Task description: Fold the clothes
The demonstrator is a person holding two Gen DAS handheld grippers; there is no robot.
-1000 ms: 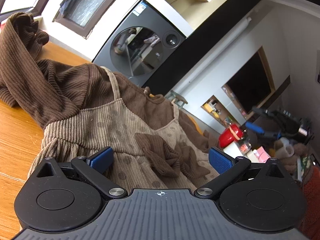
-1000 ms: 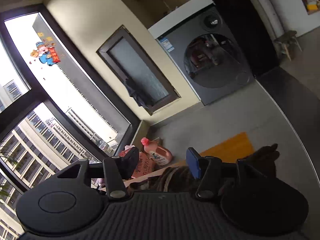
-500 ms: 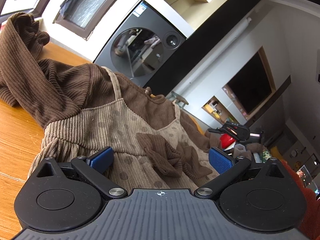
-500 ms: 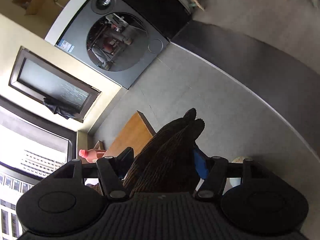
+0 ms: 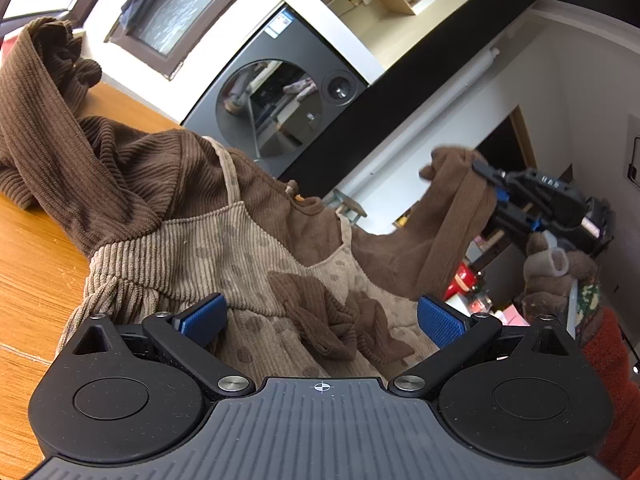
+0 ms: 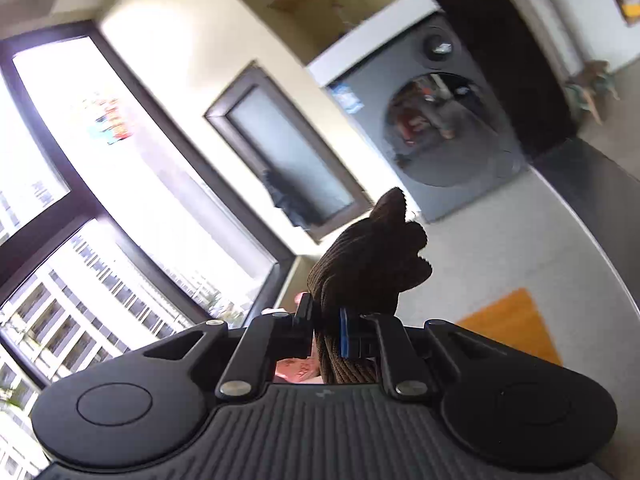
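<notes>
The brown dress (image 5: 224, 240), a ribbed brown top under a tan dotted pinafore front, lay crumpled on the wooden bench (image 5: 36, 280) directly ahead of the left hand-held gripper (image 5: 320, 320). That gripper's blue pads stood spread wide, one either side of the ruffled bow on the chest, gripping nothing.

One sleeve (image 5: 452, 216) ran from the body of the dress up and away to the right, off the bench's right edge, its long axis slanting upward toward the right hand-held gripper (image 5: 496, 196). The right gripper's jaws had just been closing, and its own camera showed them pinched tight on the sleeve cuff (image 6: 368, 264), the dark ribbed end sticking out past the pads.

The other sleeve was bunched toward the bench's far left corner, nearer the left gripper than the right. By my judgement, the next move turned on carrying the held sleeve back across the chest, leftward, toward the open left gripper.
</notes>
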